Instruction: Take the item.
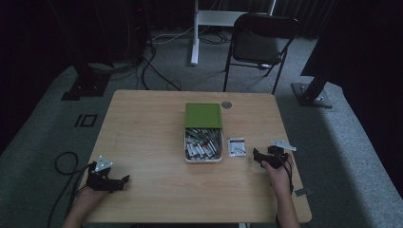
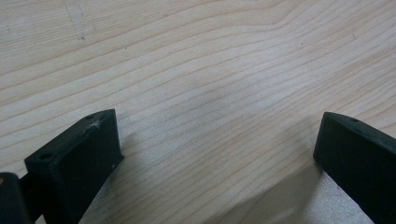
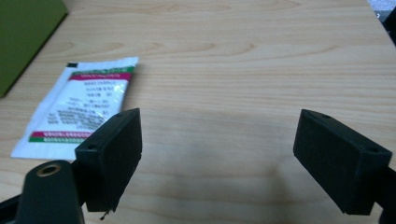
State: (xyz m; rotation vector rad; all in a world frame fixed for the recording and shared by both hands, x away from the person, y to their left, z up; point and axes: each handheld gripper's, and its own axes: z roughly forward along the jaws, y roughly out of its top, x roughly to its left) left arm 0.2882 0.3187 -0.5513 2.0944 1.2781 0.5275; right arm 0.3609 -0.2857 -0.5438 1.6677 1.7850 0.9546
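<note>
A white box with a green lid slid back stands at the table's middle, packed with several small sachets. One white sachet with red and green print lies flat just right of the box. My right gripper rests low on the table right of that sachet, open, with bare wood between its jaws. My left gripper sits near the front left corner, open over bare wood.
The wooden table has a round grommet behind the box. Beyond the table stand a black chair and a white desk leg. Cables trail on the carpet at the left.
</note>
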